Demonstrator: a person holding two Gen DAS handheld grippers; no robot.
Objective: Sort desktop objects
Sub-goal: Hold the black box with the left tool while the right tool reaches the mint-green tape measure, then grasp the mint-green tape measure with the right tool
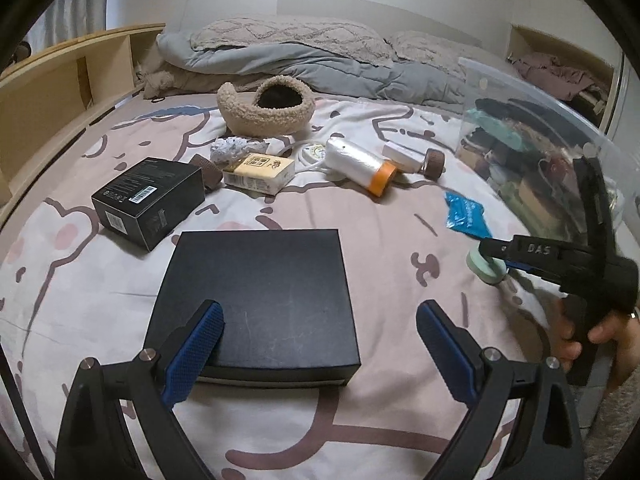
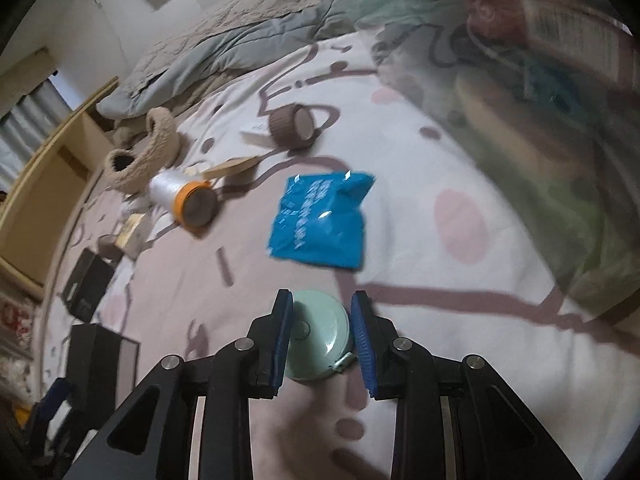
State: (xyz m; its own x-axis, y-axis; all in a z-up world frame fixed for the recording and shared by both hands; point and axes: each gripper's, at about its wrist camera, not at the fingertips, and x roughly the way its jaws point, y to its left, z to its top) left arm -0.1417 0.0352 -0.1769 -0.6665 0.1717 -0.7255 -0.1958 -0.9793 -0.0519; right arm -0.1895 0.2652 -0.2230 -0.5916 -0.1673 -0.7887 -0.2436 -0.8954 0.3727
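Note:
My right gripper (image 2: 320, 338) is shut on a round mint-green tape measure (image 2: 318, 340), held just above the bedspread; it also shows in the left wrist view (image 1: 486, 266) under the right gripper (image 1: 490, 258). My left gripper (image 1: 320, 344) is open and empty, its fingers over the near edge of a flat black box (image 1: 256, 296). A blue packet (image 2: 320, 222) lies ahead of the right gripper. A clear plastic bin (image 1: 536, 152) filled with items stands at the right.
On the bedspread (image 1: 360, 216) lie a small black box (image 1: 148, 200), a yellow carton (image 1: 260, 172), a white roll with an orange end (image 1: 360, 162), a brown cap (image 1: 434, 164) and a fuzzy beige hat (image 1: 266, 108). Pillows and a grey blanket (image 1: 312, 60) lie behind; a wooden shelf (image 1: 68, 76) stands left.

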